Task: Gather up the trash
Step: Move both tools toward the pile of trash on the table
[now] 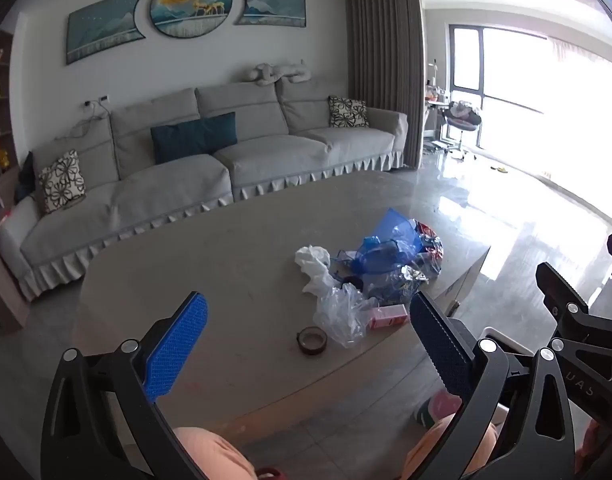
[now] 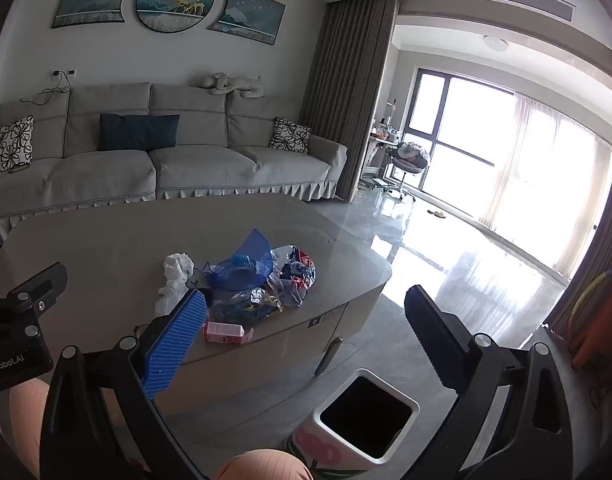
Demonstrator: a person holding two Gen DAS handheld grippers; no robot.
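Both claws stand wide apart and empty, angled down toward the table [image 1: 233,248], ready for a first pick. Ahead of the left claw [image 1: 312,344] lies the trash [image 1: 370,272], heaped together with a tape roll [image 1: 312,340] nearest. Below the right claw [image 2: 306,344] waits the bin [image 2: 366,420], mouth open.

A crumpled white tissue [image 2: 177,270] lies by a translucent blue plastic bag [image 2: 241,266] and a pink carton [image 2: 223,333]. The grey fabric sofa [image 2: 153,168] carries a teal cushion [image 2: 138,131] and black-and-white floral pillows [image 2: 290,134].

A rounded beige stone-topped coffee table [image 1: 193,264] carries crumpled white tissue [image 1: 314,258], blue plastic bags [image 1: 380,250], a pink carton [image 1: 388,316] and a brown tape roll [image 1: 312,340] nearest.
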